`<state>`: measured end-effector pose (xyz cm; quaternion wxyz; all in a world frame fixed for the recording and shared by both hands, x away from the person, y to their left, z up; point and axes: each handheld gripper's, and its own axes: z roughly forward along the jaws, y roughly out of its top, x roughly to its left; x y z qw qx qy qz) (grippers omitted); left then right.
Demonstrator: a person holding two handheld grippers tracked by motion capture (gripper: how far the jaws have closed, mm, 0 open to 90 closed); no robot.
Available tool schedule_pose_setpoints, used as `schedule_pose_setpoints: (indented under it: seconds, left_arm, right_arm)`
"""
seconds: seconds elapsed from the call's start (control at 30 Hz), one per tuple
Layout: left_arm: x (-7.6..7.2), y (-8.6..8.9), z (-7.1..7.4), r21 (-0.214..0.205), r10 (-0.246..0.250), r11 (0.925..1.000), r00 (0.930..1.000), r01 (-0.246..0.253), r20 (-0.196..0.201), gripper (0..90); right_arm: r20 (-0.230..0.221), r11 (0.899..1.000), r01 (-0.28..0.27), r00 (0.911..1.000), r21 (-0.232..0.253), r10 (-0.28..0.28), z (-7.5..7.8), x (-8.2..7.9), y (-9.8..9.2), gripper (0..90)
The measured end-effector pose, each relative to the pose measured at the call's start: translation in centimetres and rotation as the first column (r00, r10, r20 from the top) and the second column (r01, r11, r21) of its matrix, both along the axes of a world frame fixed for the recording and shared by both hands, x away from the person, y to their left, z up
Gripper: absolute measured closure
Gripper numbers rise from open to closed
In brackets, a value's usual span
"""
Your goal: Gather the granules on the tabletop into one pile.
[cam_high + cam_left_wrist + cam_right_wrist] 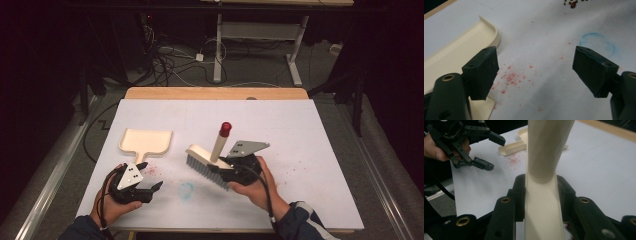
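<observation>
A cream dustpan [146, 140] lies flat on the white sheet at the left, its handle pointing toward me. My left gripper [152, 175] hovers open just in front of that handle, with nothing between its fingers. In the left gripper view its jaws [535, 72] stand wide over red crumbs [510, 77], with the dustpan [456, 47] at the left. My right gripper [235, 167] is shut on the cream handle of a brush [207, 162], whose bristles rest on the sheet and whose red-capped handle end [225, 128] points up. The right gripper view shows the pads clamping the handle [544, 170].
Red crumbs [152, 170] and a blue ring stain [186, 190] mark the white sheet [300, 135] between the two hands. A few small beans [572, 3] lie farther off. A wooden table edge [215, 93] runs along the back, with cables and desk legs behind it.
</observation>
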<state>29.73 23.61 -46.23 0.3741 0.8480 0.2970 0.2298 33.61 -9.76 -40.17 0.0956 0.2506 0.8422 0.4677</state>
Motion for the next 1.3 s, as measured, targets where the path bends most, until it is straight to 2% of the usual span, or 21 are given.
schedule_pose_setpoints:
  seconds: [0.07,0.13,0.2,0.27,0.43,0.47,0.67,0.73,0.77,0.8,0.83,0.93,0.97,1.03,1.07,1.13,1.2,1.23,1.3]
  left_arm:
    - [0.0,0.0,0.0,0.002,-0.001,1.0,1.0,0.001,-0.004,20.2]
    - [0.0,-0.1,0.0,0.005,-0.002,1.0,1.0,0.002,-0.005,20.2]
    - [0.0,0.0,-0.1,0.009,-0.003,1.0,1.0,0.003,-0.006,20.2]
    - [0.0,0.0,-0.1,0.008,-0.009,0.9999,0.9999,0.009,-0.008,20.5]
    - [-0.3,0.0,-0.1,0.008,-0.013,0.9999,0.9999,0.013,-0.006,20.5]
    - [-0.3,0.0,0.0,0.005,-0.013,0.9999,0.9999,0.013,-0.006,20.5]
    - [-0.4,-0.1,0.0,0.009,-0.021,0.9997,0.9997,0.021,-0.008,20.5]
    - [-0.3,-0.1,-0.1,0.008,-0.023,0.9997,0.9997,0.023,-0.012,20.5]
    - [-0.3,-0.1,-0.1,0.006,-0.022,0.9997,0.9997,0.022,-0.013,20.5]
    - [-0.3,-0.1,0.0,0.005,-0.023,0.9997,0.9996,0.023,-0.014,20.5]
    - [-0.3,-0.1,0.0,0.004,-0.025,0.9997,0.9996,0.025,-0.014,20.5]
    - [-0.3,-0.1,0.0,0.005,-0.028,0.9996,0.9995,0.028,-0.012,20.5]
    - [-0.3,-0.1,0.0,0.006,-0.029,0.9996,0.9995,0.029,-0.012,20.5]
    - [-0.2,-0.1,0.0,0.006,-0.028,0.9996,0.9995,0.028,-0.012,20.5]
    - [-0.2,-0.1,0.0,0.004,-0.027,0.9996,0.9995,0.027,-0.014,20.5]
    - [-0.3,-0.1,0.0,0.003,-0.027,0.9996,0.9995,0.027,-0.014,20.5]
    - [-0.3,-0.1,0.0,0.005,-0.025,0.9997,0.9996,0.025,-0.013,20.5]
    - [-0.3,-0.1,0.0,0.006,-0.025,0.9997,0.9996,0.025,-0.012,20.5]
    - [-0.3,-0.1,0.1,0.006,-0.026,0.9996,0.9996,0.026,-0.012,20.5]
  right_arm:
    - [-0.035,0.998,0.063,0.9974,0.008,-0.063,-0.9,0.2,1.2,67.4]
    - [-0.065,0.993,0.121,0.9906,0.008,-0.12,-1.9,0.7,2.0,67.4]
    - [-0.098,0.983,0.186,0.9779,0.004,-0.185,-2.8,1.4,2.4,67.4]
    - [-0.089,0.97,0.243,0.9658,-0.01,-0.243,-3.3,1.8,2.2,67.4]
    - [-0.148,0.939,0.345,0.9282,-0.003,-0.342,-3.7,2.9,-0.4,67.3]
    - [-0.171,0.933,0.36,0.9194,0.004,-0.354,-3.8,3.1,-1.0,67.2]
    - [-0.206,0.91,0.413,0.893,0.022,-0.4,-3.7,2.8,-3.2,67.3]
    - [-0.222,0.908,0.418,0.8881,0.026,-0.402,-3.5,2.8,-3.9,67.3]
    - [-0.214,0.906,0.422,0.8878,0.028,-0.407,-3.4,2.7,-4.1,67.4]
    - [-0.219,0.906,0.422,0.8878,0.036,-0.405,-3.2,2.6,-4.3,67.4]
    - [-0.223,0.91,0.413,0.8917,0.045,-0.394,-3.1,2.5,-4.5,67.4]
    - [-0.192,0.925,0.374,0.9147,0.071,-0.355,-2.1,2.2,-4.8,67.4]
    - [-0.187,0.928,0.364,0.9199,0.077,-0.345,-1.6,2.1,-4.9,67.4]
    - [-0.145,0.936,0.341,0.9336,0.083,-0.327,-0.7,1.6,-5.3,67.4]
    - [-0.124,0.935,0.344,0.9346,0.079,-0.334,-0.3,1.4,-5.6,67.4]
    - [-0.069,0.932,0.357,0.933,0.055,-0.353,0.5,0.8,-6.3,67.4]
    - [-0.017,0.924,0.38,0.925,0.031,-0.38,0.9,0.4,-7.3,67.4]
    - [0.016,0.917,0.399,0.9165,0.014,-0.4,1.1,0.2,-7.7,67.4]
    - [0.078,0.893,0.449,0.8918,-0.024,-0.446,1.3,0.1,-8.6,67.4]
